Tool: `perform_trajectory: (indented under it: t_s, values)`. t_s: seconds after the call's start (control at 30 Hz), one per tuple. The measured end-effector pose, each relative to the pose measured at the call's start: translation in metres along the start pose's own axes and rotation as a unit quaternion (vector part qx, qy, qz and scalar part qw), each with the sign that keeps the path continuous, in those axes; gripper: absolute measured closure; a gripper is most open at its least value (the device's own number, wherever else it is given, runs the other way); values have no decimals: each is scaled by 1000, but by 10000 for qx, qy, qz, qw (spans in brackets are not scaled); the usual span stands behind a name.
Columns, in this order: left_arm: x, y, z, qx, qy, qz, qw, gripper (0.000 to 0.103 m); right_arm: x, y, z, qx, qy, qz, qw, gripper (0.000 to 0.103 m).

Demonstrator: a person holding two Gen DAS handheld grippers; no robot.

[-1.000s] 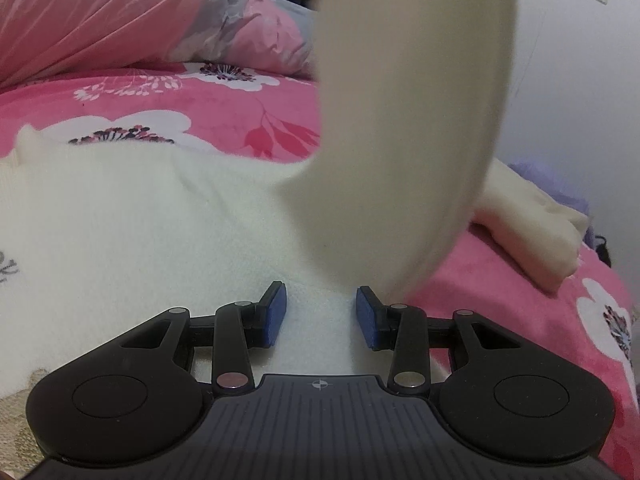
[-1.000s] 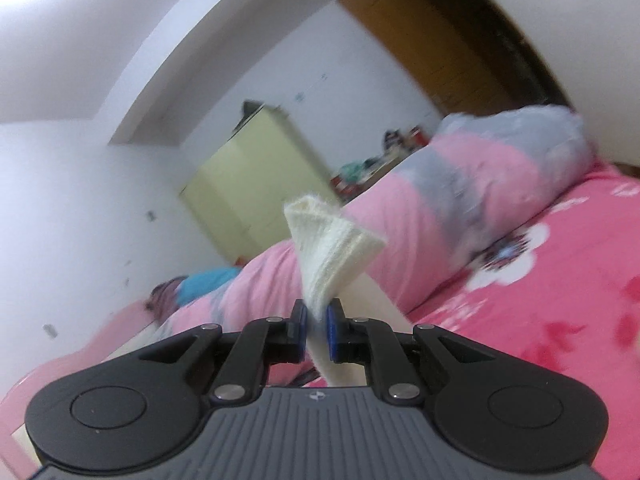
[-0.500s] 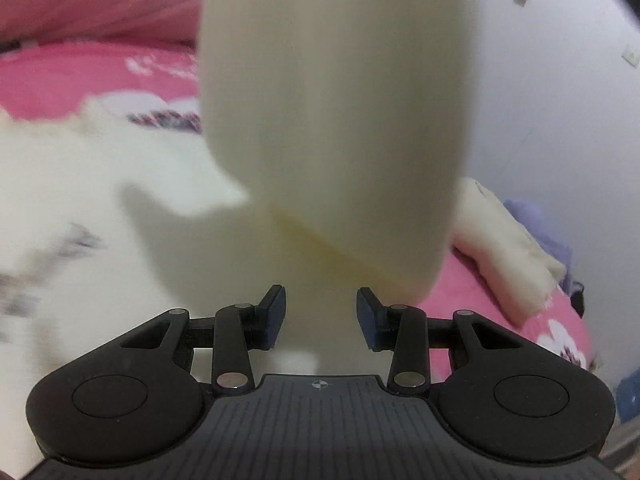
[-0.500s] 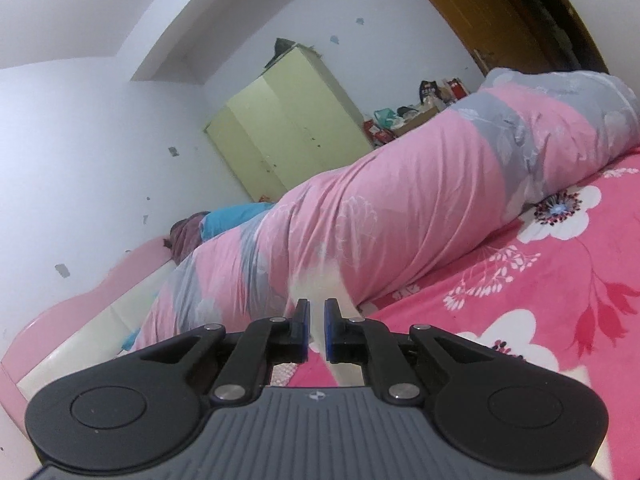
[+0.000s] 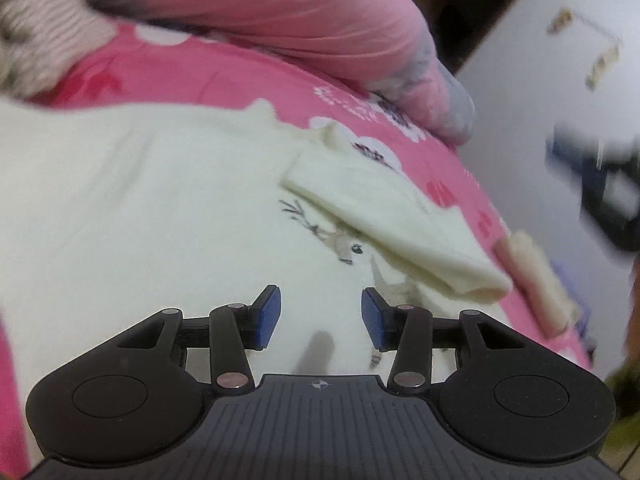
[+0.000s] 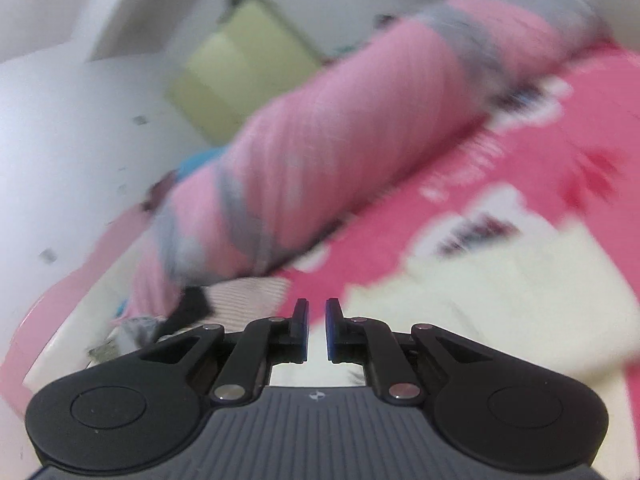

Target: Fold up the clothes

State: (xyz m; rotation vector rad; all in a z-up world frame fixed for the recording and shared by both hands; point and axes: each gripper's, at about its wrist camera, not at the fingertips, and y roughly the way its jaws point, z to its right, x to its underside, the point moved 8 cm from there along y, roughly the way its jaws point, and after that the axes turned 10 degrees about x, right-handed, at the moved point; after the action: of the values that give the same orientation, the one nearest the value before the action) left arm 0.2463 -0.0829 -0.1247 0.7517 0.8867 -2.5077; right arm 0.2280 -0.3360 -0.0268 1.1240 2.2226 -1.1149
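Pink floral bedspread [image 5: 240, 80] w/ rolled pink-grey quilt [image 5: 304, 12] behind. Cream knit sweater [image 5: 120, 200] lies flat on it, deer print up, sleeve [image 5: 400, 236] folded across. Soft, light, limp; best taken at hem or shoulder edge. Left gripper [image 5: 321, 316]: jaws opening, nothing between. Right gripper [image 6: 317, 328]: near-closed, empty.

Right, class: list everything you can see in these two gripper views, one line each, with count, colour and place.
Sweater: one, cream with a deer print, spread on the bed.
Sleeve: one, cream, folded over the sweater's chest.
Bedsheet: one, pink with white flowers, under the sweater.
Rolled quilt: one, pink and grey, along the bed's far side.
Striped garment: one, pale pink, by the quilt's end.
Wardrobe: one, pale green, against the wall.
Left gripper: black, blue pads, jaws opening, nothing between them.
Right gripper: black, blue pads, shut, empty.
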Motion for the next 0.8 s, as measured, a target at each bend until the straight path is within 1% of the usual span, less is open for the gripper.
perform_trajectory:
  t_s: [0.13,0.2,0.27,0.33,0.43,0.5,0.57,0.6,0.63,0.7,0.8]
  values:
    - [-13,12,1,409,-666,189,9968,58,21,-5,59,717,508,-83,9961,93]
    - [-24,25,2,410,-864,317,9949,57,28,-4,76,820,696,-154,9941,92]
    - [-37,41,1,266,-979,450,9938,57,36,-3,89,776,901,-217,9927,87]
    - [-45,57,-2,-14,-1025,527,9933,57,43,0,100,746,1059,-239,9913,84]
    - [-52,81,-7,-433,-1070,462,9922,57,51,3,116,715,1210,-251,9898,83]
    - [-54,94,-9,-565,-1133,474,9908,58,57,7,127,661,1355,-282,9882,83]
    - [-58,102,-10,-640,-1154,577,9896,60,61,11,136,659,1469,-321,9864,83]
    - [-59,106,-10,-743,-1141,627,9887,67,63,13,141,670,1515,-335,9856,83]
    - [-60,110,-11,-885,-1140,669,9873,71,65,14,145,652,1548,-341,9852,83]
    - [-60,115,-13,-1074,-1115,734,9852,89,68,15,151,569,1614,-341,9847,83]
    - [-59,114,-13,-1248,-962,915,9833,99,69,15,153,450,1575,-292,9861,84]
